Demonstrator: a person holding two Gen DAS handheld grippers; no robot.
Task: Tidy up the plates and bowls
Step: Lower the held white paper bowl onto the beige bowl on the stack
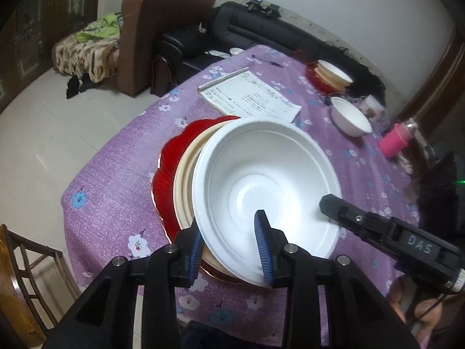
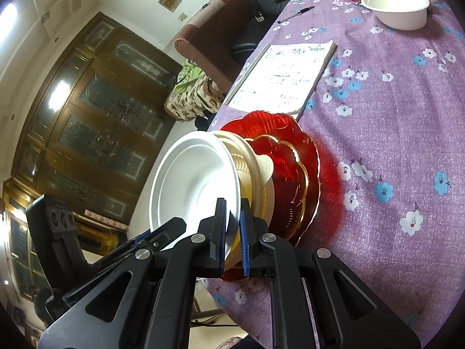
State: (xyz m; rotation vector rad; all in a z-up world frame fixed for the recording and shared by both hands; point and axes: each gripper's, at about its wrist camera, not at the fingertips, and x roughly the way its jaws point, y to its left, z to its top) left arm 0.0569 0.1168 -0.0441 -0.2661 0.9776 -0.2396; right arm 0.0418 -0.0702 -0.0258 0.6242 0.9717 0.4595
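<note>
I have the white bowl [image 1: 267, 186] seated in the tan bowl [image 1: 186, 180], which sits on the red plate [image 1: 165, 174], all near the counter's [image 1: 110, 192] near left corner.

My left claw [image 1: 229, 250] stands narrow but clear: one blue pad is inside the white bowl, the other outside its near rim, and neither presses on the wall. No earlier view is at hand, so I judge only that this grip is off.

My right claw [image 2: 232, 232] is nearly closed and pinches the white bowl's rim on the side away from the counter's left edge; in the left view its black finger reaches in over that rim. The bowl looks a little off-centre on the tan one, pushed toward the right claw's side.

A second white bowl [image 2: 398, 8] stands loose near the far right edge, just short of another stack [image 1: 328, 75] at the far corner. It lies well apart from both claws, up and to the right of them. A bowl has no long axis, so any rim point serves. The right claw is on that side, so I judge it the nearer hand once it lets go.
</note>
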